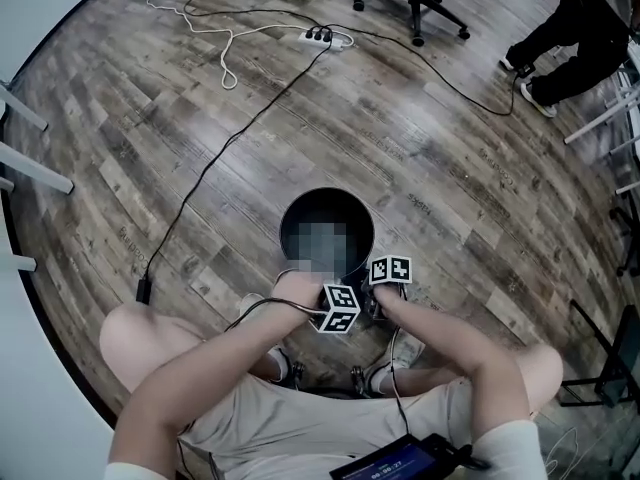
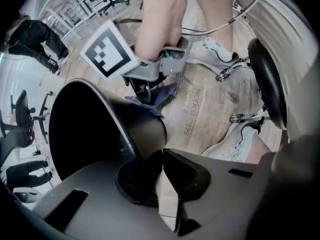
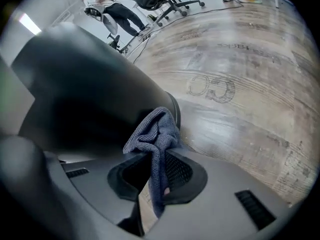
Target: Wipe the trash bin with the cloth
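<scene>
**Trash bin** (image 1: 296, 211): black, round, upright on the wood-plank floor (image 1: 450, 158), just in front of the person's knees.

**Left tool** (image 2: 161, 156): jaws nearly together, clamped on the bin's rim, with the wall between the pads.

**Right tool** (image 3: 152, 170): jaws closed on a blue-grey cloth (image 3: 156, 131). A pinched fold hangs between them, and the bunched end lies against the bin's outer wall near the rim.

Both tools sit side by side at the bin's near edge.

Wooden floor (image 1: 450, 148), office chair (image 1: 418, 3), power strip (image 1: 325, 37), black cable (image 1: 232, 140)
</scene>
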